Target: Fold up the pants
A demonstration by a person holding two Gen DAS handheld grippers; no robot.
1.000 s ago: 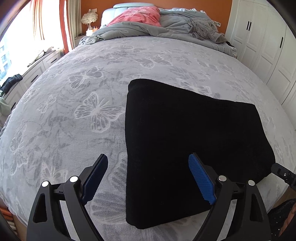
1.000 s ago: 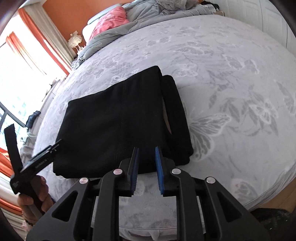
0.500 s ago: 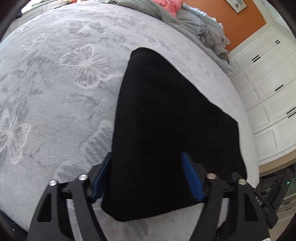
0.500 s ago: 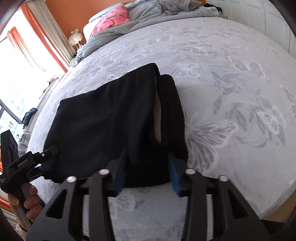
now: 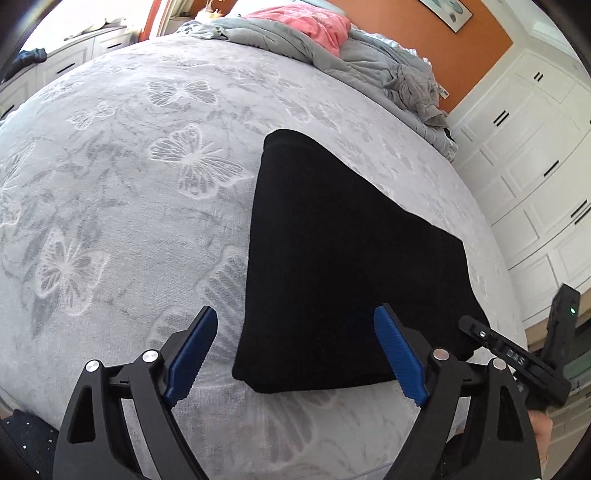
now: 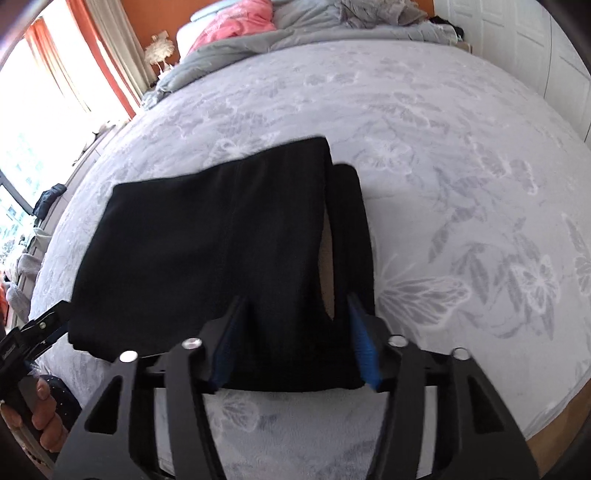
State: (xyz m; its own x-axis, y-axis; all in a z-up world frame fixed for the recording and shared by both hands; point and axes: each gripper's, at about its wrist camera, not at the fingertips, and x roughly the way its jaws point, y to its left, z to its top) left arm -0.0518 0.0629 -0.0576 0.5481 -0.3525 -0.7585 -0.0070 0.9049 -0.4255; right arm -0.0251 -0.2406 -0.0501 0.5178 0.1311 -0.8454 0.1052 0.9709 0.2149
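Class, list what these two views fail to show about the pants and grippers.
- Right view: near edge of the pants hidden behind the open right gripper; blurred.
- Left view: pants' fold layers merge into solid black.
- Left view: left gripper open; contact with the pants unclear.

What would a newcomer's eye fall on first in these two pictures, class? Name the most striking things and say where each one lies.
The folded black pants stand out first, a dark block lying on the pale grey butterfly-print bedspread near the bed's near edge. Next come the blue-padded grippers: the left gripper open at one near corner, the right gripper open around the other end. At the far end lies a pink pillow on rumpled grey bedding.
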